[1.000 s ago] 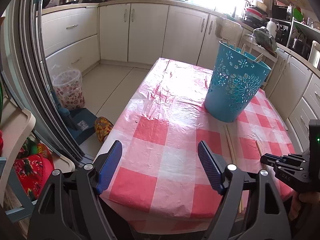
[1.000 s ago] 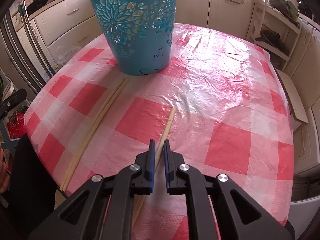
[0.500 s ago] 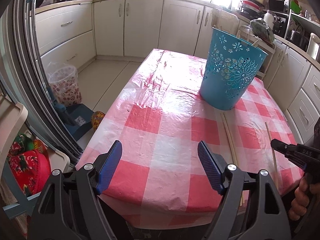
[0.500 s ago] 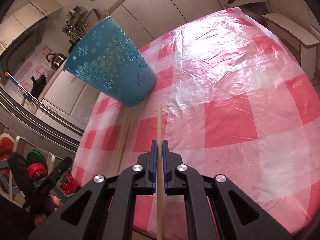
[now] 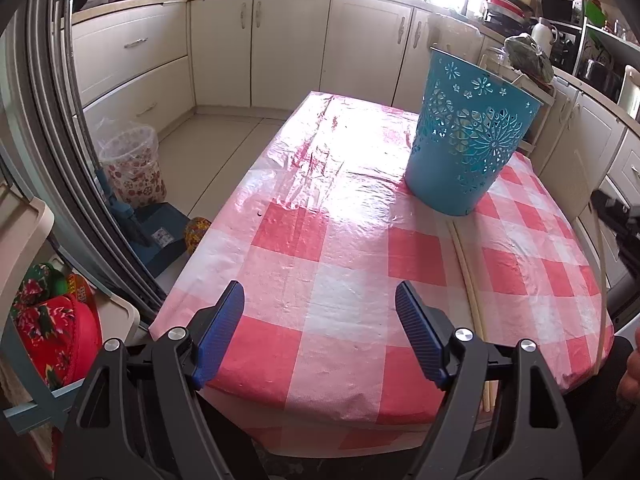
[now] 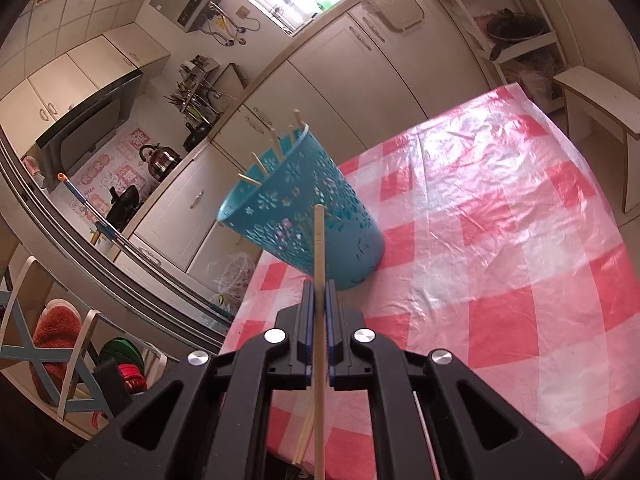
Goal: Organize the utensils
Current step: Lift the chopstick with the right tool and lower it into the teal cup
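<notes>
A blue cut-out basket [image 5: 468, 136] stands on the red-checked table [image 5: 340, 240], with several chopsticks [image 6: 276, 144] sticking out of its rim. My right gripper [image 6: 319, 286] is shut on one wooden chopstick [image 6: 319, 240], held in the air with its tip toward the basket [image 6: 348, 248]. The left wrist view shows that gripper [image 5: 612, 212] and its chopstick [image 5: 600, 280] at the right edge, above the table. Two more chopsticks [image 5: 466, 276] lie on the cloth in front of the basket. My left gripper [image 5: 318, 292] hovers open over the table's near edge, holding nothing.
On the floor left of the table are a lined waste bin [image 5: 132, 164] and a blue dustpan [image 5: 160, 236]. A rack with red items [image 5: 48, 328] stands near left. Cabinets line the back wall. A pale bench [image 6: 600, 96] stands at the table's far right.
My right gripper closed on the chopstick, lifted it off the cloth and rolled, so it now points up at the basket. The left gripper stayed put.
</notes>
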Demonstrator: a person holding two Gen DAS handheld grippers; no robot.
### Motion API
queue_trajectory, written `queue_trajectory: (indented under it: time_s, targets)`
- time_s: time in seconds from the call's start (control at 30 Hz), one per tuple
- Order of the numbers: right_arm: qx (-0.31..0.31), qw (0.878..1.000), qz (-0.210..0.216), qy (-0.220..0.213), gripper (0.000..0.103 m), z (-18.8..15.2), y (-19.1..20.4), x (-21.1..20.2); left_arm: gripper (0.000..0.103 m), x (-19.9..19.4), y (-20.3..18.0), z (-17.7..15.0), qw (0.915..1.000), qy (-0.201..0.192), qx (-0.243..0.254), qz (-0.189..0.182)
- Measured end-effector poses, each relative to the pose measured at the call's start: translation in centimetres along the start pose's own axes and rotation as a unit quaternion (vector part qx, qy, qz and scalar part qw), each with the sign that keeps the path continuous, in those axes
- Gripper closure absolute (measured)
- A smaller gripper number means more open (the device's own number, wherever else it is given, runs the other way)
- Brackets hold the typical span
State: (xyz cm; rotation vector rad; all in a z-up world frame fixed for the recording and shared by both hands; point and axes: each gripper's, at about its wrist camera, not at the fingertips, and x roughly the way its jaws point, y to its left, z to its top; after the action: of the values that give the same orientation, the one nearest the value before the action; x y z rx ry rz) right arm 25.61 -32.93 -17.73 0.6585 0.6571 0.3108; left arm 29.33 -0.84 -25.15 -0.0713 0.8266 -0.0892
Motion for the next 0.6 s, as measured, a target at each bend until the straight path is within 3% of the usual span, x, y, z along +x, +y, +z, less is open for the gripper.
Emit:
queue_trajectory:
  time_s: [0.33,0.6]
  targets:
    - [-0.065,0.99,0.035,-0.122,0.097,8.6,8.0,0.1,0.029,0.6,-0.7,-0.5,0.9999,0.004,0.01,0.0]
    - [-0.131,0.964,-0.037,-0.227,0.097,12.0,11.7,4.1,0.029,0.7,-0.5,-0.3,1.0,0.005,0.004,-0.007]
